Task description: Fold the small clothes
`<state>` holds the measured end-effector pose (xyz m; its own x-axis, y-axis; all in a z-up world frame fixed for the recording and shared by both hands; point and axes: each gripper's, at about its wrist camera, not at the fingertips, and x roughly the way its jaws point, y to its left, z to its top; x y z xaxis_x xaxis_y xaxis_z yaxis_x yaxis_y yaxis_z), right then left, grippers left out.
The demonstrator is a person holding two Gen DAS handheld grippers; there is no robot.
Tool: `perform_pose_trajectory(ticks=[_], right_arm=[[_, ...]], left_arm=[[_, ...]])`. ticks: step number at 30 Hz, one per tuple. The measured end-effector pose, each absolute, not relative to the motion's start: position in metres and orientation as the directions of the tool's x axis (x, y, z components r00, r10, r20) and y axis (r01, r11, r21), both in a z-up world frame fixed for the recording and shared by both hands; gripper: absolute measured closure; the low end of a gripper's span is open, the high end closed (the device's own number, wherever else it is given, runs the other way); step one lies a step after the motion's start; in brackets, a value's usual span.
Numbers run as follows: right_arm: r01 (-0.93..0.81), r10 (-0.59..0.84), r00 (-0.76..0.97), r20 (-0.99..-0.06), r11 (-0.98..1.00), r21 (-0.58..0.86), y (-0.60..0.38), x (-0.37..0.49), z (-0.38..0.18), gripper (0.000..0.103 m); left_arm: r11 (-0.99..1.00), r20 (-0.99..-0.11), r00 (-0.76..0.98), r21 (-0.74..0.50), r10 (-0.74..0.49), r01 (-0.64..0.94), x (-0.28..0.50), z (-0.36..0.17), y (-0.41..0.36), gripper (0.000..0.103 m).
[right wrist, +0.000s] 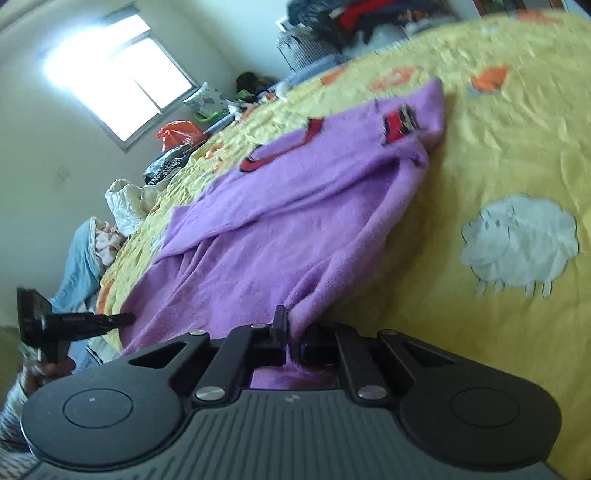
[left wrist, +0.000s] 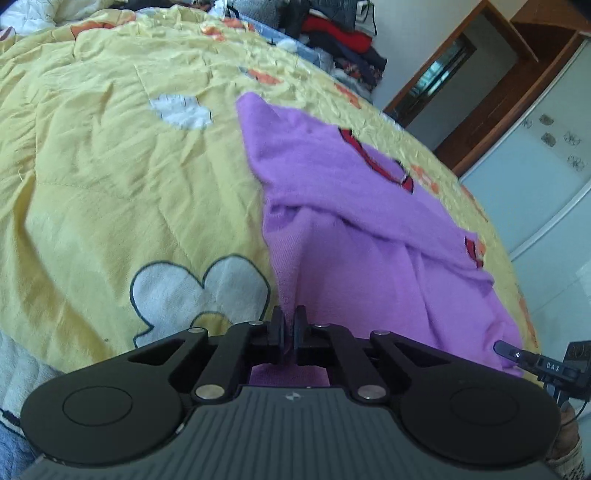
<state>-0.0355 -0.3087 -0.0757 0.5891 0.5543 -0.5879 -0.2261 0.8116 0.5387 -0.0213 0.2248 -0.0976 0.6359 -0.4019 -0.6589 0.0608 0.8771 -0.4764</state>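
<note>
Purple garment (left wrist: 369, 229) spread on the yellow quilt (left wrist: 110, 184), rumpled, one thick fold running across its middle, red-and-black trim showing toward the far end. Left gripper (left wrist: 290, 325) down at the near hem, jaws pinched together on a ridge of purple cloth, fabric pulled up between the pads and more of it showing under the linkage. From the left wrist view, white flower patch (left wrist: 195, 291) just beside that hem on the left, a second white patch (left wrist: 181, 110) further up the quilt, well apart from the garment. Over at the right edge of that view, tip of the right gripper (left wrist: 532, 360) poking in at the garment's near corner. Right gripper (right wrist: 293, 325) likewise clamped, jaws closed on a bunched edge of the purple garment (right wrist: 280, 221), cloth rising in a peak between the fingers. White sheep patch (right wrist: 521, 243) on the quilt (right wrist: 498, 147) to the right, apart from the garment. Left gripper (right wrist: 110, 319) visible at the left edge of the right wrist view, near the hem on that side, with a hand (right wrist: 44, 369) behind it. Pile of dark and red clothes (right wrist: 354, 18) beyond the far end of the bed, bright window (right wrist: 110, 74) on the wall, wooden door frame (left wrist: 461, 92) on the other side. Both views tilted and a little blurred.
</note>
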Motion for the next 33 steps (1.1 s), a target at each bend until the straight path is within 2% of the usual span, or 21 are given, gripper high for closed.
perform_pose_trajectory(ticks=[12,19,23,26,28,29,31,32,33], right_arm=[[-0.231,0.501,0.718,-0.483,0.826,0.514,-0.331,-0.024,-0.043,0.098],[-0.248,0.464,0.767,-0.443,0.851,0.463,-0.351,-0.003,-0.010,0.100],[-0.211,0.427,0.748,-0.508,0.879,0.429,-0.362,0.026,-0.020,0.100],[-0.161,0.392,0.705,-0.592,0.900,0.404,-0.368,0.047,-0.047,0.100],[-0.167,0.425,0.606,-0.673,0.894,0.415,-0.368,0.060,-0.070,0.100],[-0.163,0.433,0.608,-0.665,0.888,0.430,-0.371,0.058,-0.075,0.099],[-0.156,0.431,0.619,-0.657,0.887,0.435,-0.372,0.047,-0.071,0.095],[-0.144,0.416,0.629,-0.657,0.893,0.427,-0.372,0.039,-0.066,0.085],[-0.138,0.414,0.637,-0.650,0.891,0.432,-0.373,0.029,-0.061,0.069]], left_arm=[[0.876,-0.581,0.719,-0.475,-0.381,0.080,-0.002,-0.055,0.241,0.098],[0.897,-0.561,0.747,-0.430,-0.357,0.105,0.037,-0.033,0.245,0.098],[0.917,-0.593,0.731,-0.384,-0.338,0.112,0.070,-0.047,0.241,0.098],[0.936,-0.666,0.678,-0.339,-0.312,0.098,0.090,-0.073,0.237,0.098],[0.942,-0.701,0.650,-0.330,-0.292,0.066,0.094,-0.090,0.244,0.093],[0.936,-0.692,0.655,-0.347,-0.302,0.064,0.089,-0.092,0.249,0.092],[0.924,-0.669,0.675,-0.379,-0.312,0.052,0.070,-0.087,0.258,0.091],[0.916,-0.656,0.683,-0.397,-0.321,0.050,0.058,-0.084,0.264,0.086],[0.901,-0.638,0.683,-0.427,-0.354,0.068,0.044,-0.082,0.269,0.084]])
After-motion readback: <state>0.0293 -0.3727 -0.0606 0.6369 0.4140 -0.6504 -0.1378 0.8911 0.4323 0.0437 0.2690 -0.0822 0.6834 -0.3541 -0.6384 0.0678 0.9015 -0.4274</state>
